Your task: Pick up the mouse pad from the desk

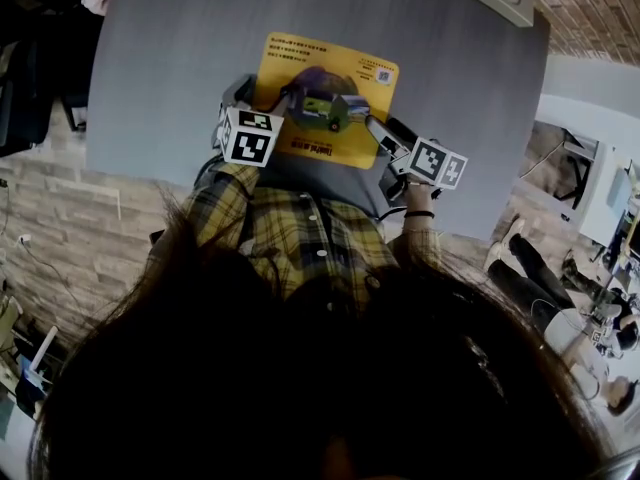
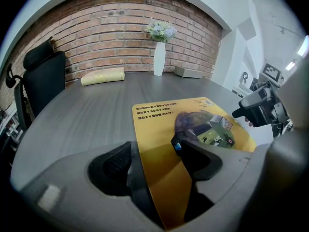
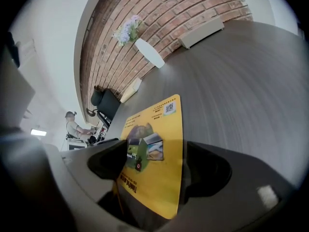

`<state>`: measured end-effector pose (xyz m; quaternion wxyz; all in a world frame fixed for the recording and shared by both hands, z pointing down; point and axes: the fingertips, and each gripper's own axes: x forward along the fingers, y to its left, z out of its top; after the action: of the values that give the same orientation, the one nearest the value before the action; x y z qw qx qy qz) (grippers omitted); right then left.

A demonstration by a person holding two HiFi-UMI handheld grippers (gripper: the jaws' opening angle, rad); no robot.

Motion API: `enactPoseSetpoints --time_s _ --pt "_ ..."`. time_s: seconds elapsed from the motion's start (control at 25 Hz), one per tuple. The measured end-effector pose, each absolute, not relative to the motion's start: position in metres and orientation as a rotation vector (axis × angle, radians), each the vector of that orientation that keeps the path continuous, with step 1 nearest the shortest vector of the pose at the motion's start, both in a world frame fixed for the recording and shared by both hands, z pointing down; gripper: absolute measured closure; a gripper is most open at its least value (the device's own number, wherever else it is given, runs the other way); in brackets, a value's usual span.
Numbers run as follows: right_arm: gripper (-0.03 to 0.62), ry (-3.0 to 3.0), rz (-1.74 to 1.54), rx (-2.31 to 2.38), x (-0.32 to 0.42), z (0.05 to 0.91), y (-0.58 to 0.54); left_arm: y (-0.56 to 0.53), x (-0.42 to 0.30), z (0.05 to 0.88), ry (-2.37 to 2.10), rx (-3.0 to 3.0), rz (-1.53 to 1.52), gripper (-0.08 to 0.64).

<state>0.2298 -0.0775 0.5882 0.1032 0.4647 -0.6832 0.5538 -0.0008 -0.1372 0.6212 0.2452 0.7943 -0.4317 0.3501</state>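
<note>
Straddling the near corners of the yellow mouse pad [image 1: 322,68], your two grippers are placed for the pick-up, but the lift itself looks not yet done. The pad appears to lie flat on the grey desk [image 1: 170,68], printed side up, close to the edge nearest your body. Your left gripper [image 2: 155,151] has its jaws partly spread. The pad's near-left corner shows in the gap and one jaw lies over the yellow face; nothing is pinched. Your right gripper [image 3: 155,163] is likewise parted, with the pad's near-right corner visible between its jaws and no squeeze on it. What remains, by my reading: work a jaw under an edge, close, and raise the pad clear. Both tools are drawn in close before your chest and angled inward toward the pad's middle. The left one sits level with the desk; the right one is rolled over, so the desk slants steeply in its view
</note>
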Motion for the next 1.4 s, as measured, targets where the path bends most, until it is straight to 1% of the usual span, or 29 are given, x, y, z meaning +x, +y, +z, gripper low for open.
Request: enactPoseSetpoints --time_s 0.48,0.96,1.4 --pt "0.219 -1.787 1.691 1.197 0.223 0.601 -0.072 -0.137 0.0 0.622 -1.172 2.169 0.953 0.23" --pt "0.226 -1.675 1.857 1.047 0.219 0.603 -0.071 -0.138 -0.001 0.62 -1.172 2.161 0.957 0.23" --pt "0.26 -1.862 1.962 1.104 0.225 0.596 -0.097 -0.137 -0.001 0.62 -1.169 2.162 0.958 0.23"
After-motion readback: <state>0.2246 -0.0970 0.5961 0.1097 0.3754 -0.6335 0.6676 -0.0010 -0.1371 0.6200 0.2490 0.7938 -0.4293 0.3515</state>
